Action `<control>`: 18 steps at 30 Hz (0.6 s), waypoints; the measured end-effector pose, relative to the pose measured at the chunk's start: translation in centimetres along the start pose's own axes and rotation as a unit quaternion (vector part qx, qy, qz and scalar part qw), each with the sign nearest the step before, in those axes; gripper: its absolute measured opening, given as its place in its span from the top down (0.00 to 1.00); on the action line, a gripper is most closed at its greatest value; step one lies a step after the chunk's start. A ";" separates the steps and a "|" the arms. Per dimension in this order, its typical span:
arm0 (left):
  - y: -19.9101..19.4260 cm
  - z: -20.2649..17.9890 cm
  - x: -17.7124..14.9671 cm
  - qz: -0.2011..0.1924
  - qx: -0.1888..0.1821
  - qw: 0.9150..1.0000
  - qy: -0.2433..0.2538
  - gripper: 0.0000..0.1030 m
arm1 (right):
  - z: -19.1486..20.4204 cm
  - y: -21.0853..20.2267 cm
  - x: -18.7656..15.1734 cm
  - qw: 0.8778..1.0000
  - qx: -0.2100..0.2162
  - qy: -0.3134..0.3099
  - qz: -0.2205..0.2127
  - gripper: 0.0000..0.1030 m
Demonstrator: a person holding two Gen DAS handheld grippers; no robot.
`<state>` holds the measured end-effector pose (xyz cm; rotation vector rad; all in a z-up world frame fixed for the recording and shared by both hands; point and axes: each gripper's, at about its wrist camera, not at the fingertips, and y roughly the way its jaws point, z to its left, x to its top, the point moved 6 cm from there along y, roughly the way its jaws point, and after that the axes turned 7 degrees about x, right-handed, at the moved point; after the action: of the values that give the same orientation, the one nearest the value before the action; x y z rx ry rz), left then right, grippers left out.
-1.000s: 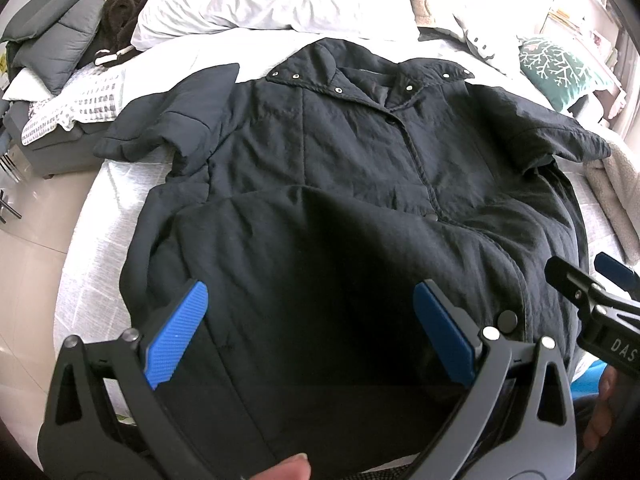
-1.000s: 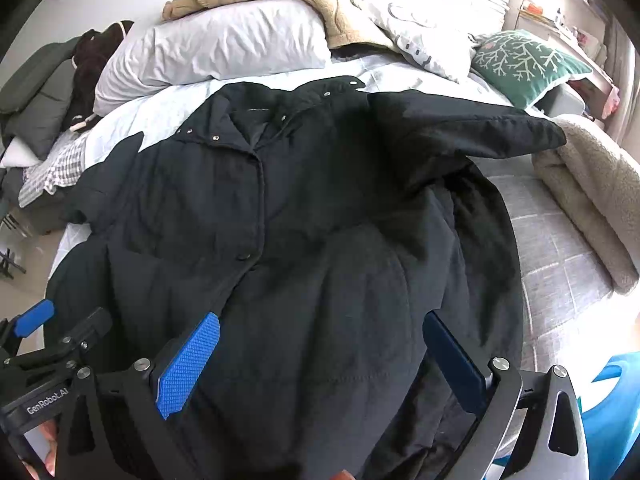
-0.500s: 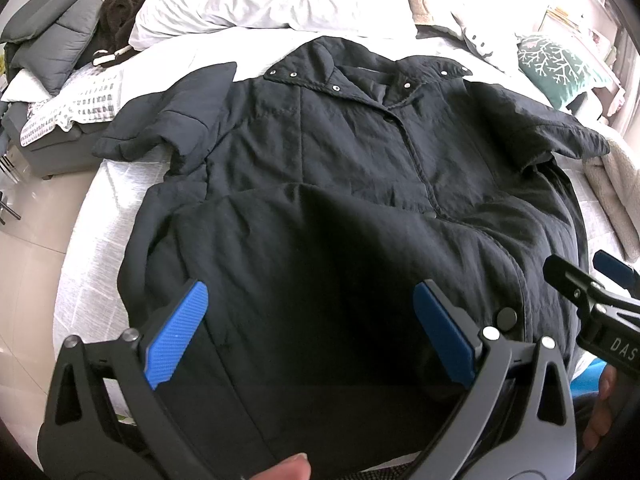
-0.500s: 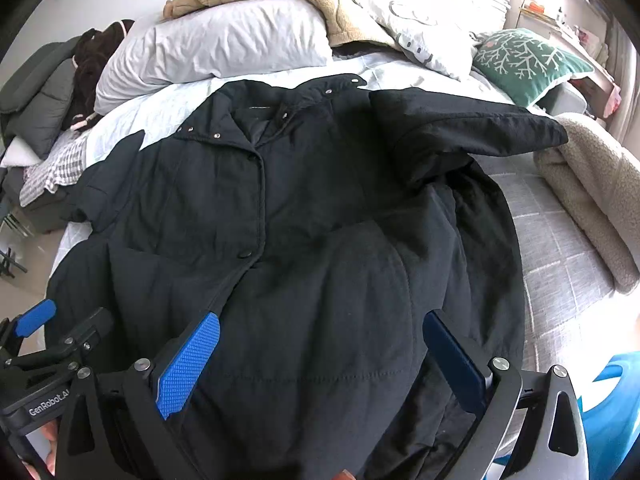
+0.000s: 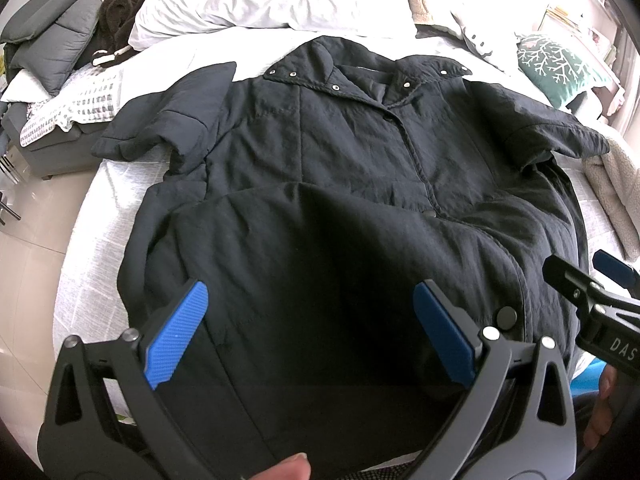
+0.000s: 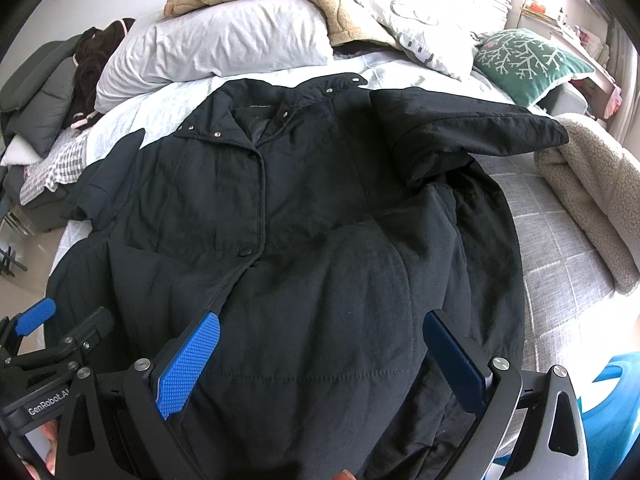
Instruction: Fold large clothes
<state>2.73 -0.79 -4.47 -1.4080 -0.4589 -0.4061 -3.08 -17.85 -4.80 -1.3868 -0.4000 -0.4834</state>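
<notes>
Coat (image 5: 340, 168), black, spread front-up on the bed (image 5: 92, 264); my left gripper (image 5: 312, 332) and right gripper (image 6: 320, 356) hover above its hem, both released, fingers wide.

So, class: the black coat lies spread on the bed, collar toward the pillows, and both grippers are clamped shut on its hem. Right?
Not quite: both wrist views show the left gripper and right gripper open above the black coat, gripping nothing. The rest holds.

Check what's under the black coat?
The black coat lies spread on the bed, whose grey checked cover shows beside it. Whatever lies directly beneath the coat is hidden. Both tongs, left and right, are open above its hem.
</notes>
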 end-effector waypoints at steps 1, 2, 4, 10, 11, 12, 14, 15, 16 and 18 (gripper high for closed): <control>0.0 -0.1 0.0 0.000 0.000 1.000 0.000 0.01 | 0.0 0.0 0.0 1.000 0.000 0.000 0.000 0.00; 0.0 0.0 0.0 0.000 0.000 1.000 0.000 0.01 | 0.0 0.0 0.0 1.000 0.000 0.000 0.000 0.00; 0.0 0.0 0.0 0.000 0.000 1.000 0.000 0.01 | 0.0 0.0 0.1 1.000 0.000 0.000 0.000 0.00; 0.0 -0.2 -0.2 0.002 -0.001 1.000 0.002 0.01 | 0.0 0.1 -0.2 1.000 -0.003 -0.002 0.001 0.00; 0.1 -0.3 -0.3 0.002 -0.002 1.000 0.002 0.01 | 0.0 0.1 -0.2 1.000 -0.004 -0.002 0.001 0.00; 0.1 -0.3 -0.3 0.003 -0.005 1.000 0.002 0.01 | 0.0 0.0 -0.1 1.000 -0.004 -0.002 0.001 0.00; 0.1 -0.5 -0.2 0.000 -0.027 1.000 0.005 0.01 | -0.2 -0.2 0.0 1.000 -0.004 -0.001 -0.001 0.00; -0.2 -0.6 0.1 -0.009 -0.038 0.999 0.007 0.01 | -0.4 -0.4 0.2 1.000 -0.003 -0.001 -0.006 0.00; -0.5 -0.6 0.4 -0.018 -0.044 0.999 0.010 0.01 | -0.6 -0.6 0.4 1.000 -0.004 -0.001 -0.012 0.00; -1.2 -0.4 1.4 -0.031 -0.054 0.998 0.021 0.01 | -1.0 -0.9 1.0 1.000 -0.006 -0.006 -0.019 0.00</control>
<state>3.24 -1.36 -2.74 -1.4891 -0.4527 -0.5149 -2.76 -19.03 -3.62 -1.3962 -0.4336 -0.5090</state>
